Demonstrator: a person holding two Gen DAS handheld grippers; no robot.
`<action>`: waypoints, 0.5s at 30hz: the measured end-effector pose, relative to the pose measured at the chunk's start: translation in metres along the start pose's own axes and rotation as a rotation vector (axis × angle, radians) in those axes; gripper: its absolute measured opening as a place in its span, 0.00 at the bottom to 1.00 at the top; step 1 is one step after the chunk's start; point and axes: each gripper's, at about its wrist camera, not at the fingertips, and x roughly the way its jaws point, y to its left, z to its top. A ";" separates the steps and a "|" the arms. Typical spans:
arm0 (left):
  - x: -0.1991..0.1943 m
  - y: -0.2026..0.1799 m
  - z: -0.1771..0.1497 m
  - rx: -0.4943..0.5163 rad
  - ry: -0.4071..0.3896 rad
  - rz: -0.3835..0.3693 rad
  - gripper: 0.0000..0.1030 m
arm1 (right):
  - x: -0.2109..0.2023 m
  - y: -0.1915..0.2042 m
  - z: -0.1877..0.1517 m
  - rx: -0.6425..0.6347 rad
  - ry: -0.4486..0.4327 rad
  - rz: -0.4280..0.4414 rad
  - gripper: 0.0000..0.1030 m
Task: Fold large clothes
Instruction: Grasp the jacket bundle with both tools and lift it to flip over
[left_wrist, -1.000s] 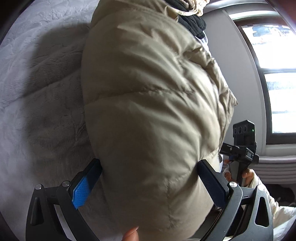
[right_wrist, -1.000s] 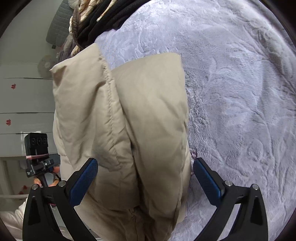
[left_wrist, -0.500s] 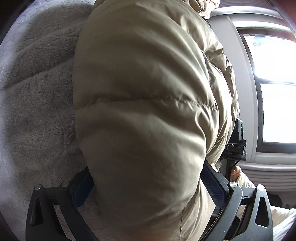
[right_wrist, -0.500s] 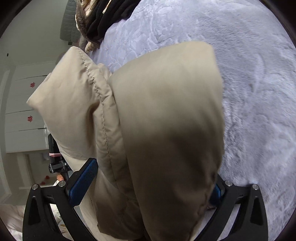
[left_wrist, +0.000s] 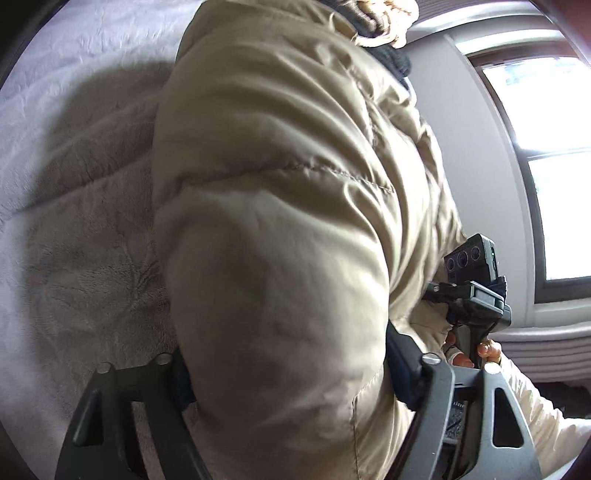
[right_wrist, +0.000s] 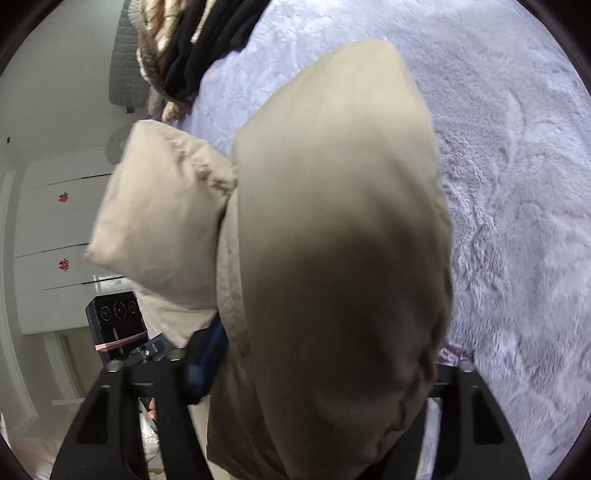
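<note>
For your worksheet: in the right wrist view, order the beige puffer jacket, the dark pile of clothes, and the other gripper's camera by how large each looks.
1. Beige puffer jacket, though nearness to the lens inflates it.
2. Dark pile of clothes.
3. Other gripper's camera, partly hidden by the jacket, so its rank below the pile is unsure.

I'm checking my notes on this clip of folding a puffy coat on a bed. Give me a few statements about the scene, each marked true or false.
1. The beige quilted puffer jacket fills the gap between the left gripper's fingers. True.
2. The right gripper is clear of the jacket, with nothing between its fingers. False: jacket fabric bulges between them.
3. The bed is covered by a pale lavender plush blanket. True.
4. The blanket is a smooth dark blue sheet. False: it is pale and fuzzy, with an embossed pattern.
5. A pile of black and tan clothes lies beyond the jacket. True.
</note>
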 end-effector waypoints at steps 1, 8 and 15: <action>-0.003 -0.004 -0.001 0.009 -0.005 -0.001 0.75 | -0.001 0.004 -0.002 -0.008 -0.009 0.000 0.48; -0.039 -0.007 0.001 0.048 -0.057 -0.044 0.75 | -0.005 0.047 -0.018 -0.059 -0.081 0.026 0.44; -0.093 0.033 0.011 0.061 -0.099 -0.041 0.75 | 0.035 0.101 -0.036 -0.106 -0.107 0.028 0.44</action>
